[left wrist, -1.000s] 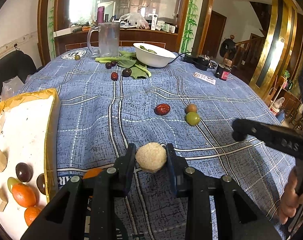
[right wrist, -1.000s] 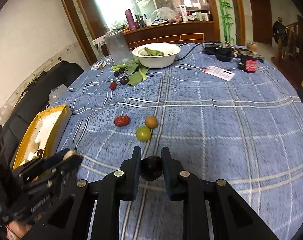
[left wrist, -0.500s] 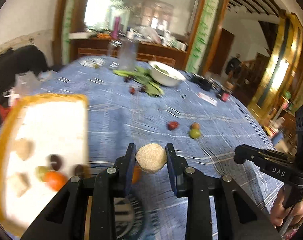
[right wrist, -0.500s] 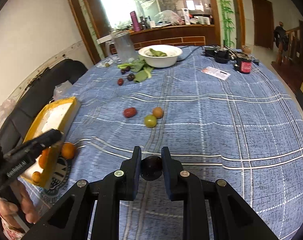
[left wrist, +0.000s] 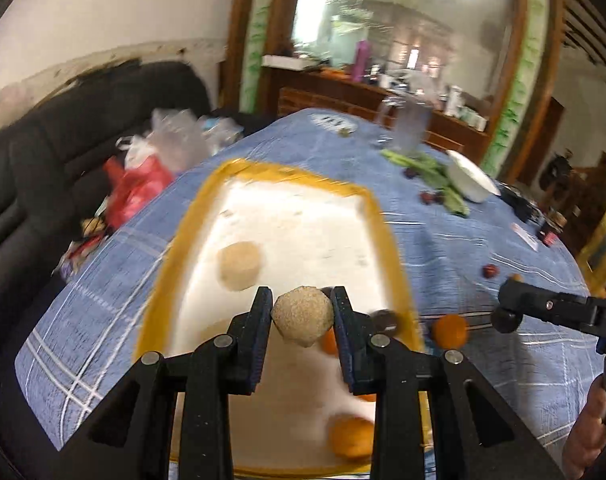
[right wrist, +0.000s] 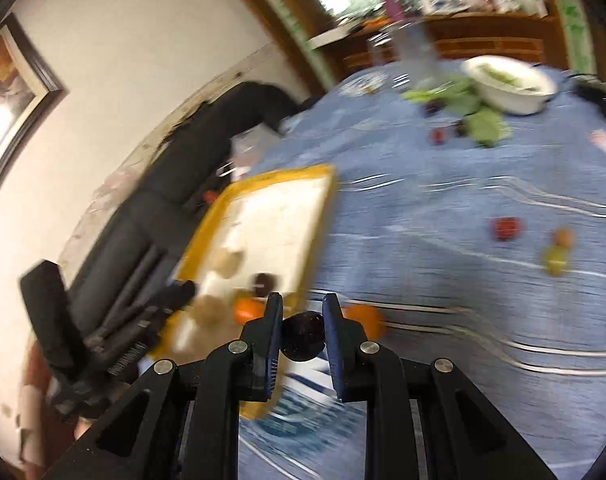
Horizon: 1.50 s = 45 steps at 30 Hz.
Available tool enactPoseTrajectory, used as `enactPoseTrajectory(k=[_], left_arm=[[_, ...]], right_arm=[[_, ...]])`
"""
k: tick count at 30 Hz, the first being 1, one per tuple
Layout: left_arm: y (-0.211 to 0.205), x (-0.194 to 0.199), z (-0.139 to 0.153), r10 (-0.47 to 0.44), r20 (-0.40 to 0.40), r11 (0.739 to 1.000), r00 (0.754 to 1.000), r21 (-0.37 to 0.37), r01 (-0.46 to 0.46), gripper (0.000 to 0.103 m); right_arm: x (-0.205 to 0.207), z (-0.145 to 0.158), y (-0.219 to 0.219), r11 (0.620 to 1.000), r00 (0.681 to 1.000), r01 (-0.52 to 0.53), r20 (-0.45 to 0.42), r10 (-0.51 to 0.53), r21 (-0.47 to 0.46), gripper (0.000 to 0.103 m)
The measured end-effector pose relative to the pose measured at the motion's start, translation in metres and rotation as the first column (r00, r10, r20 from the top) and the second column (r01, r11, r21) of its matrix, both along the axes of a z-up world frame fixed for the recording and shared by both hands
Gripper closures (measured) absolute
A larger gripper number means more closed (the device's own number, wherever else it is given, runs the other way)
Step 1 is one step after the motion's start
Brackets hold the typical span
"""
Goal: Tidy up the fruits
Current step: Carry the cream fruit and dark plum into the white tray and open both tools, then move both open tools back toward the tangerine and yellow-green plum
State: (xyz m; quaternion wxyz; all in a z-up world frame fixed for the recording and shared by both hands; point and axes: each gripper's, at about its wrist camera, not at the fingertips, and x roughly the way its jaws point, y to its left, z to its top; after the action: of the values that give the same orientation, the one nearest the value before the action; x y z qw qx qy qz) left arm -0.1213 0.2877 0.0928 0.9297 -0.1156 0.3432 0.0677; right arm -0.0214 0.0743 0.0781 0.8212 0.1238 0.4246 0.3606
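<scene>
My left gripper [left wrist: 302, 312] is shut on a pale rough round fruit [left wrist: 302, 315] and hangs over the yellow-rimmed white tray [left wrist: 287, 172]. In the tray lie another pale fruit [left wrist: 239, 266], a dark plum [left wrist: 385, 319] and oranges [left wrist: 350, 437]. My right gripper [right wrist: 303, 322] is shut on a dark plum [right wrist: 303, 336], above the tablecloth just right of the tray [right wrist: 291, 174]. The right gripper also shows at the right edge of the left wrist view, its dark plum [left wrist: 508, 320] at the tip. One orange [right wrist: 363, 318] rests on the cloth beside the tray.
On the blue checked cloth [right wrist: 443, 184] lie a red fruit [right wrist: 505, 229], a brown one [right wrist: 563, 237] and a green one [right wrist: 555, 258]. A white bowl [right wrist: 507, 84], green leaves [right wrist: 483, 124] and a glass jug [left wrist: 411, 128] stand at the far side. A black sofa [left wrist: 63, 128] with bags flanks the table.
Both grippers have swung left and a little up with their fruits, from above the open cloth toward the tray. The left one now hangs over the tray; both views are blurred.
</scene>
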Motion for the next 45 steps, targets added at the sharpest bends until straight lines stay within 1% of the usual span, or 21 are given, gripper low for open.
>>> enactPoseTrajectory(k=[2,4,6,9,13,14,15,16,17,18,19,24,26,27,28,30,33,37,39,41,45], left_arm=[[0.008,-0.004,-0.006,0.028,-0.002,1.0,1.0,0.004,-0.028,0.074],[0.012,-0.005,-0.01,0.035,-0.01,0.999,0.999,0.014,-0.034,0.074],[0.016,-0.004,-0.014,0.039,-0.018,0.999,0.999,0.02,-0.039,0.074],[0.02,-0.003,-0.019,0.041,-0.026,0.999,0.999,0.007,-0.041,0.074],[0.019,0.001,-0.027,0.037,-0.042,0.999,0.998,-0.003,-0.037,0.072],[0.017,0.001,-0.026,0.037,-0.038,0.999,0.999,0.009,-0.036,0.071],[0.015,0.002,-0.026,0.032,-0.038,0.999,0.999,0.017,-0.032,0.066],[0.013,0.002,-0.026,0.026,-0.037,1.0,0.999,0.018,-0.025,0.055],[0.012,0.002,-0.026,0.023,-0.037,1.0,0.999,0.015,-0.023,0.05],[0.011,0.001,-0.025,0.021,-0.034,1.0,0.999,0.013,-0.021,0.045],[0.01,0.0,-0.024,0.02,-0.031,1.0,0.999,0.016,-0.019,0.045],[0.0,-0.01,-0.012,0.022,-0.011,0.999,1.0,0.039,-0.021,0.039],[-0.01,-0.015,-0.005,0.011,0.006,0.998,1.0,0.065,-0.011,0.033],[-0.016,-0.018,-0.001,0.001,0.014,0.997,1.0,0.076,-0.002,0.029],[-0.024,-0.02,0.003,-0.012,0.025,0.996,1.0,0.086,0.01,0.025],[-0.037,-0.023,0.007,-0.038,0.037,0.995,0.999,0.091,0.034,0.022],[-0.061,-0.022,0.009,-0.08,0.03,0.991,0.996,0.106,0.076,0.022],[-0.098,-0.021,0.011,-0.139,0.011,0.978,0.99,0.157,0.136,0.022],[-0.111,-0.022,0.013,-0.154,0.007,0.971,0.988,0.189,0.15,0.022],[-0.128,-0.024,0.016,-0.158,0.005,0.958,0.987,0.244,0.152,0.022],[-0.148,-0.029,0.02,-0.165,0.016,0.934,0.986,0.324,0.151,0.022]], right_arm=[[0.007,-0.003,0.027,0.999,1.0,-0.021,0.001,0.021,-0.026,0.08],[0.013,-0.007,0.048,0.998,0.999,-0.04,-0.012,0.04,-0.053,0.08],[0.021,-0.013,0.07,0.994,0.999,-0.041,-0.01,0.04,-0.1,0.08],[0.026,-0.022,0.089,0.987,0.999,-0.037,-0.002,0.037,-0.155,0.079],[0.035,-0.029,0.107,0.969,0.999,-0.015,0.045,0.027,-0.248,0.08],[0.037,-0.031,0.108,0.965,0.999,-0.012,0.046,0.025,-0.26,0.079],[0.039,-0.033,0.11,0.964,0.999,-0.008,0.043,0.021,-0.267,0.077],[0.041,-0.035,0.109,0.964,0.999,-0.006,0.038,0.017,-0.265,0.069],[0.042,-0.034,0.108,0.966,0.999,-0.004,0.038,0.014,-0.26,0.064],[0.041,-0.031,0.104,0.969,0.999,0.008,0.051,0.005,-0.246,0.056],[0.041,-0.025,0.1,0.972,0.998,0.016,0.065,-0.001,-0.236,0.054],[0.027,-0.004,0.061,0.979,0.993,0.057,0.115,-0.035,-0.196,0.054],[0.017,0.002,0.037,0.977,0.988,0.089,0.144,-0.061,-0.196,0.053],[0.013,0.004,0.021,0.975,0.984,0.11,0.158,-0.079,-0.195,0.052],[0.01,0.005,0.011,0.973,0.982,0.127,0.165,-0.096,-0.195,0.048],[0.003,0.003,-0.025,0.962,0.972,0.191,0.175,-0.158,-0.195,0.042],[-0.001,-0.006,-0.063,0.948,0.965,0.239,0.155,-0.21,-0.209,0.041],[-0.008,-0.016,-0.098,0.939,0.957,0.282,0.122,-0.261,-0.199,0.042],[-0.013,-0.019,-0.109,0.94,0.956,0.286,0.116,-0.268,-0.187,0.042],[-0.019,-0.02,-0.112,0.94,0.957,0.284,0.121,-0.264,-0.19,0.042],[-0.03,-0.022,-0.111,0.934,0.959,0.269,0.151,-0.238,-0.236,0.042]])
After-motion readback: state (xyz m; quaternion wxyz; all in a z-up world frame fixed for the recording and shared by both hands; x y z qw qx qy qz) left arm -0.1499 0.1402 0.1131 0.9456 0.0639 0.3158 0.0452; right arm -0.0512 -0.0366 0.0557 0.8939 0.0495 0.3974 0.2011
